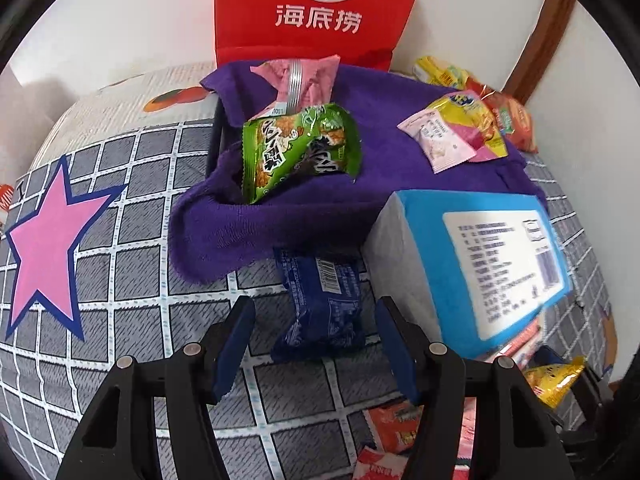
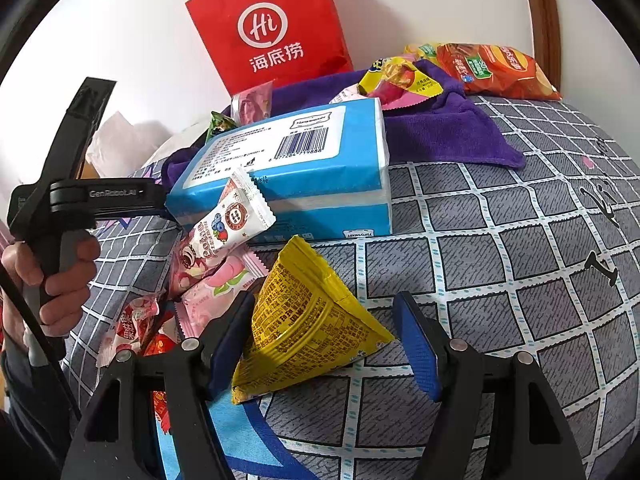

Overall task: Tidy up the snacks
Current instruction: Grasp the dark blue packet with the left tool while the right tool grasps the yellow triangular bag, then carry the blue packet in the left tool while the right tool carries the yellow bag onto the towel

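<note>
My left gripper [image 1: 316,340] is open and points down at a dark blue snack packet [image 1: 320,304] lying on the bed cover between its fingers, with a gap on both sides. Beyond it, a green packet [image 1: 300,152] and a pink packet [image 1: 304,80] sit in a purple towel [image 1: 224,232] draped over a dark basket. My right gripper [image 2: 324,340] is open around a yellow triangular packet [image 2: 312,320] resting on the cover; its right tip stops just short of the right pad. Several pink and white packets [image 2: 224,232] are piled to its left.
A blue tissue pack [image 2: 288,168] lies mid-bed, also seen as the blue pack [image 1: 500,256]. A red paper bag [image 2: 272,32] stands against the wall. Yellow, pink and orange packets [image 1: 464,128] lie on the towel's far right. A hand [image 2: 60,280] holds the left tool's handle.
</note>
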The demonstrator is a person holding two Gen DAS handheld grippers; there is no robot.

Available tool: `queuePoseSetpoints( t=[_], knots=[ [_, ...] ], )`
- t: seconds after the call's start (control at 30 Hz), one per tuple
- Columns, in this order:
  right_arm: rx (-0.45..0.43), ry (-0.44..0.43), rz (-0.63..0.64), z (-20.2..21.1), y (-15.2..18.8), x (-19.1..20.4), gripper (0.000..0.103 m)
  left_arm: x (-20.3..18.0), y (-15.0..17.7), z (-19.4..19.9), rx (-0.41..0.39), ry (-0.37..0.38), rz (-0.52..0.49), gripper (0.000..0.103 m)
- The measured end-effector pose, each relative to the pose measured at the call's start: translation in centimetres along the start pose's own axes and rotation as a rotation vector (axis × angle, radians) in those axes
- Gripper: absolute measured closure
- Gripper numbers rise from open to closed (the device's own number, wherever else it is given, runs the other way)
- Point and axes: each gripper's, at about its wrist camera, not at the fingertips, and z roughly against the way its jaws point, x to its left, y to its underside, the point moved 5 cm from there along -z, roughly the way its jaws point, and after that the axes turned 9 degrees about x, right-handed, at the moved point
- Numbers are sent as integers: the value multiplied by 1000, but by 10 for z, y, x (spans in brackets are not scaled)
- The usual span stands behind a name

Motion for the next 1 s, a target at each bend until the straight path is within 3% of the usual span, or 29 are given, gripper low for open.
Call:
queuePoseSetpoints(
  t=[0.23,0.3,0.37,0.47,0.63,0.9,1.0],
  knots=[
    [0,1,1,0,0,0,33,7,1,-6,-13,21,5,44],
    [1,2,2,0,0,0,33,9,3,-6,-21,4,2,52],
    [1,2,2,0,0,0,33,12,5,-5,-24,-46,-7,68],
    [0,-1,-1,0,0,0,33,14,9,-2,-16,-45,-16,71],
    [12,19,-7,3,1,2,36,24,17,10,-4,-35,21,72],
    [64,41,-26,15,12,1,36,26,35,58,-60,-18,51,72],
    [64,43,-34,21,14,1,43,20,34,70,-76,2,50,72]
  ],
)
